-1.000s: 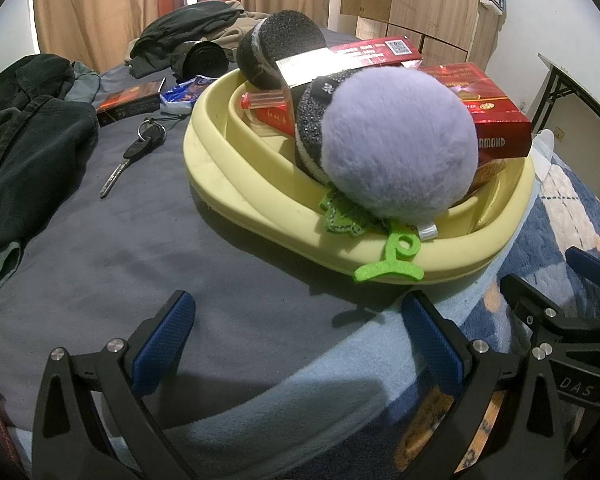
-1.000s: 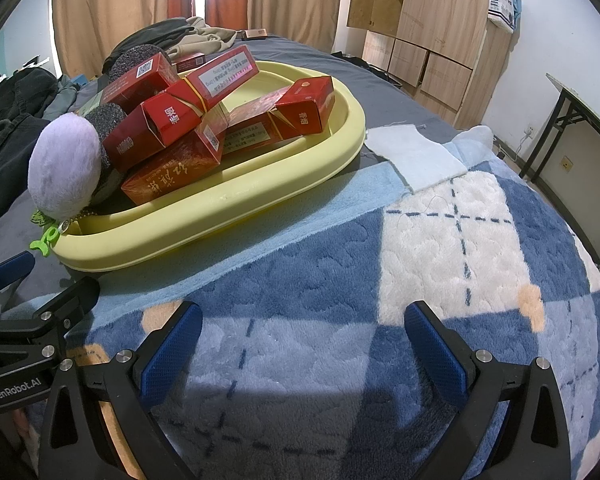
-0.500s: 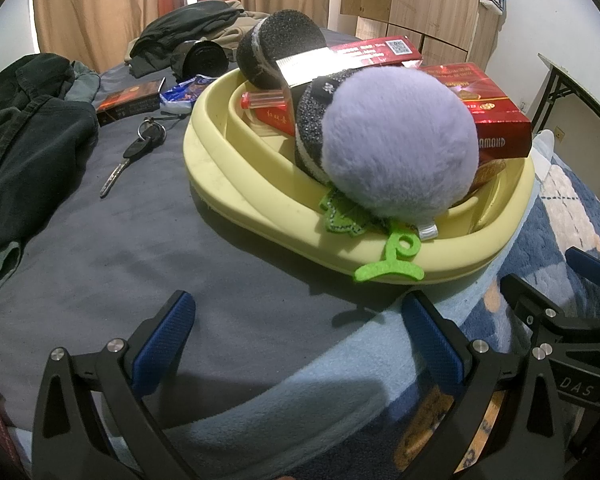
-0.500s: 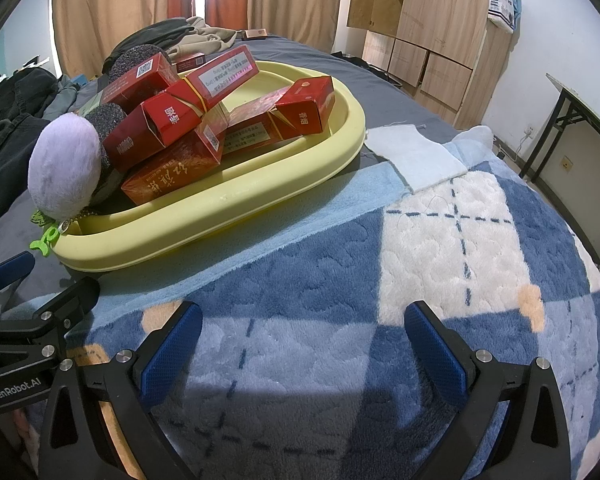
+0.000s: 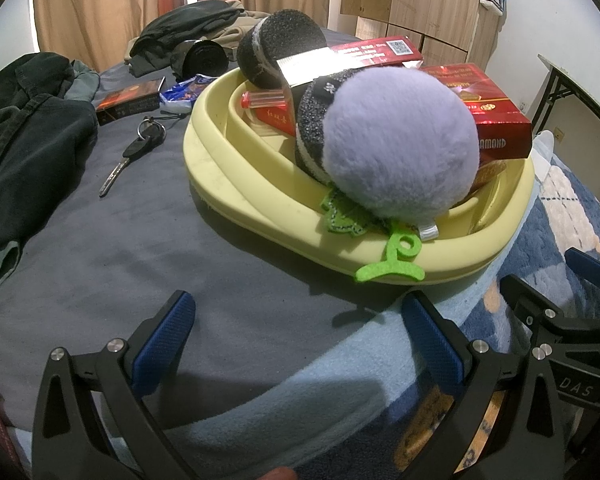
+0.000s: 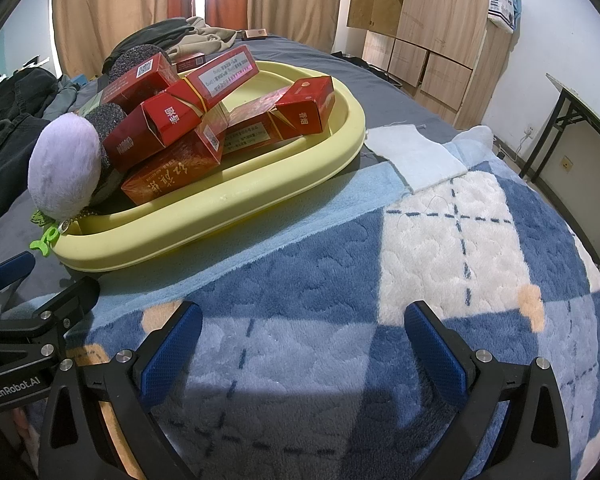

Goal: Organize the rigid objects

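A yellow oval tray (image 5: 236, 176) (image 6: 260, 196) sits on the bed and holds several red boxes (image 6: 172, 124) (image 5: 492, 120), a lilac plush ball (image 5: 400, 144) (image 6: 64, 168) with a green tag (image 5: 392, 264), and dark sponges (image 5: 280, 48). My left gripper (image 5: 296, 336) is open and empty, low on the grey sheet in front of the tray. My right gripper (image 6: 300, 340) is open and empty over the blue checked blanket (image 6: 420, 280), to the tray's right. Each gripper shows at the edge of the other's view.
On the grey sheet left of the tray lie a key (image 5: 132, 156), a dark red box (image 5: 128, 100) and a blue wrapper (image 5: 180, 92). Dark clothes (image 5: 24, 128) pile at the left and back. A wooden wardrobe (image 6: 440, 32) and a table (image 6: 580, 120) stand at the right.
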A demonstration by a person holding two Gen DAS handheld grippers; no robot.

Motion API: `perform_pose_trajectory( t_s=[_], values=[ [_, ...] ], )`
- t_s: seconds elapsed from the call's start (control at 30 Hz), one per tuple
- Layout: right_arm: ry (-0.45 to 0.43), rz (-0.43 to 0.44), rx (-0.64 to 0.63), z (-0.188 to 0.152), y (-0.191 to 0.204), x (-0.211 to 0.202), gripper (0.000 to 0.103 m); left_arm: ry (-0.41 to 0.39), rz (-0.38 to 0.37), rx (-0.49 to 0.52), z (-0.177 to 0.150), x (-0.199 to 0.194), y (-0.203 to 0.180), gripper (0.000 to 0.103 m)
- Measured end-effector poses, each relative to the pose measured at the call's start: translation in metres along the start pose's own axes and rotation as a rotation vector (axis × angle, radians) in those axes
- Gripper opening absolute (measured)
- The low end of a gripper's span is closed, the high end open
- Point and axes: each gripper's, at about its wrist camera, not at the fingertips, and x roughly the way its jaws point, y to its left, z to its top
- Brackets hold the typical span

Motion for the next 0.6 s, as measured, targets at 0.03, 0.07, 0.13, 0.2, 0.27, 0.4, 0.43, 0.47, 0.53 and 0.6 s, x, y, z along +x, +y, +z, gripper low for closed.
perform_pose_trajectory(
  t_s=[0.03,0.07,0.13,0.2,0.27,0.4,0.43,0.47,0.53,0.6],
  values=[
    [0.000,0.000,0.000,0.0000,-0.0001,-0.0001,0.103,0.000,0.000,0.000,0.0000,0.0000,0.0000,0.103],
    [0.000,0.000,0.000,0.0000,-0.0001,-0.0001,0.103,0.000,0.000,0.000,0.0000,0.0000,-0.0001,0.103],
    [0.000,0.000,0.000,0.0001,0.0001,0.0005,0.103,-0.001,0.001,0.001,0.0001,0.0003,0.0001,0.103],
    [0.000,0.000,0.000,0.0001,0.0000,0.0003,0.103,-0.001,0.001,0.001,-0.0001,0.0006,0.0001,0.103],
    [0.000,0.000,0.000,0.0001,0.0000,0.0002,0.103,-0.001,0.002,0.002,-0.0001,0.0006,-0.0002,0.103],
    [0.000,0.000,0.000,0.0001,0.0001,0.0005,0.103,0.000,0.001,0.001,-0.0002,0.0008,0.0003,0.103],
    [0.000,0.000,0.000,0.0001,0.0000,0.0003,0.103,0.000,0.000,0.001,-0.0003,0.0007,-0.0005,0.103],
    [0.000,0.000,0.000,0.0001,0.0000,0.0003,0.103,0.000,0.001,0.001,-0.0004,0.0006,-0.0006,0.103],
    [0.000,0.000,0.000,0.0001,0.0000,0.0004,0.103,0.000,-0.001,0.000,-0.0005,0.0009,-0.0007,0.103],
    [0.000,0.000,0.000,0.0002,0.0002,0.0012,0.103,0.000,0.002,0.003,-0.0002,0.0011,-0.0015,0.103]
  ],
)
